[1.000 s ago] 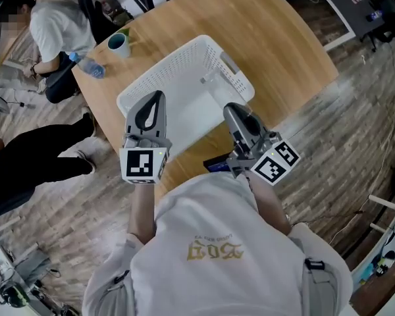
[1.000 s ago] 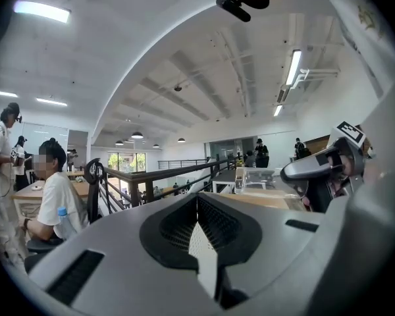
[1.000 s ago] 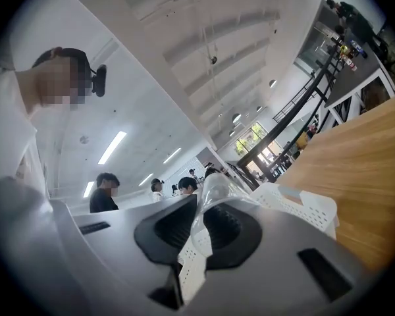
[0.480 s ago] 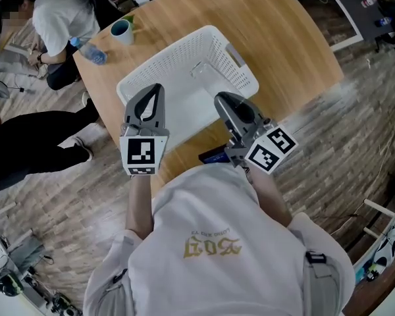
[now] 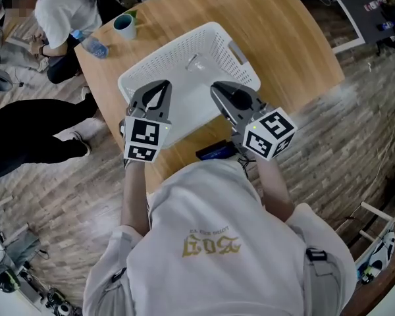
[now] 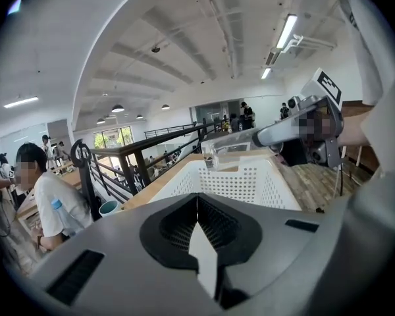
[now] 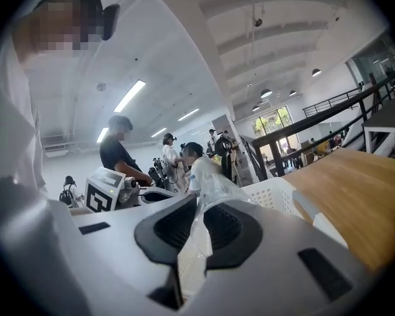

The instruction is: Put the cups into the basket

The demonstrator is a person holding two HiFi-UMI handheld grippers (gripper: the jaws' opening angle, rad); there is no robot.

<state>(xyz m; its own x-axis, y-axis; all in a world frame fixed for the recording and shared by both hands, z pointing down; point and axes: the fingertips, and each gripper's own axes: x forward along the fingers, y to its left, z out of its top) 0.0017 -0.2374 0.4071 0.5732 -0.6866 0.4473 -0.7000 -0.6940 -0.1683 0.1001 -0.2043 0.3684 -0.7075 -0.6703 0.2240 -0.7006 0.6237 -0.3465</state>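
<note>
Clear cup (image 7: 209, 191) in fingers of right gripper (image 7: 198, 208), over white basket (image 5: 159, 63).

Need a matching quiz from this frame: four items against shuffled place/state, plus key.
Items:
1. clear cup
2. teal mug
3. water bottle
4. left gripper

Place/state:
A. shut, nothing held
B. in the right gripper, above the white basket
C. blue cap, at the table edge
D. on the table beyond the basket, beside the bottle

Pairs: 1-B, 2-D, 3-C, 4-A
</note>
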